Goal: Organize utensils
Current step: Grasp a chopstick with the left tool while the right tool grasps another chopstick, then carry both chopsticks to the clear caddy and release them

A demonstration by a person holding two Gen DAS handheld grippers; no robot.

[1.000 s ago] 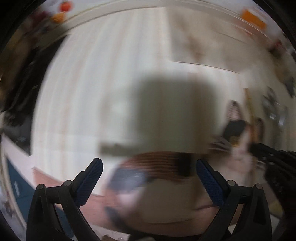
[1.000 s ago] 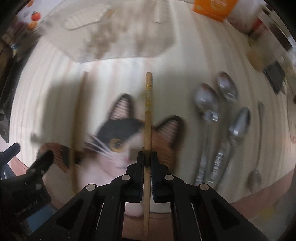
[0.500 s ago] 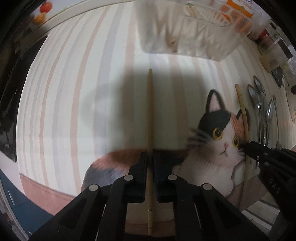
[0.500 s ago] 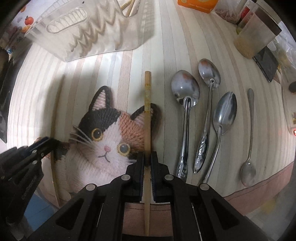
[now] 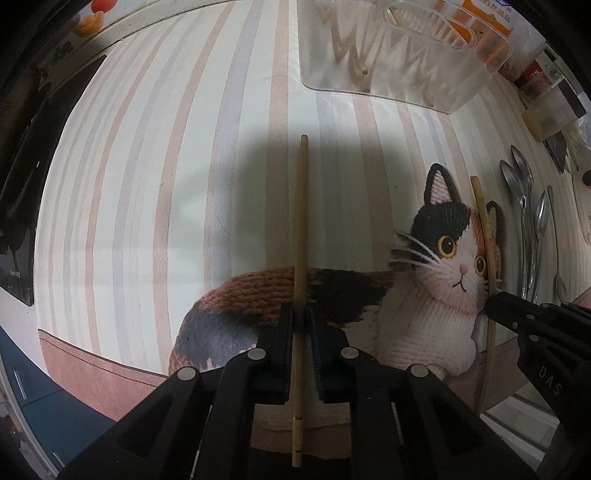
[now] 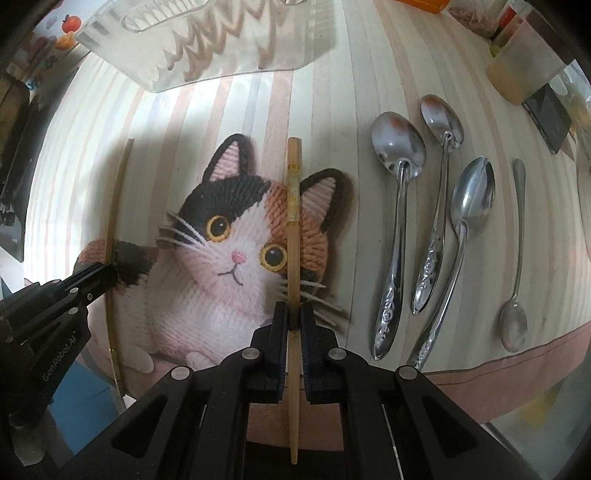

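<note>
My left gripper [image 5: 300,319] is shut on a wooden chopstick [image 5: 301,221] that points away over the striped tablecloth. My right gripper [image 6: 293,314] is shut on a second chopstick [image 6: 293,206], held above the cat picture [image 6: 236,251]. Each gripper shows in the other's view: the right one [image 5: 495,301] at the right edge with its chopstick [image 5: 484,229], the left one [image 6: 107,271] at the left with its chopstick [image 6: 112,229]. A clear plastic utensil basket [image 5: 399,62] stands at the far side, also in the right wrist view [image 6: 207,40]. Several steel spoons [image 6: 399,192] lie to the right.
A small teaspoon [image 6: 515,280] lies furthest right. A tan jar [image 6: 524,70] and a dark flat object [image 6: 548,114] stand at the back right. An orange packet [image 5: 484,22] sits behind the basket. The table's front edge [image 6: 498,373] runs close below the spoons.
A second ago my left gripper was open and empty; it has since shut on a chopstick. Both grippers have moved forward, so the basket looks larger and nearer. The right grip is unchanged.
</note>
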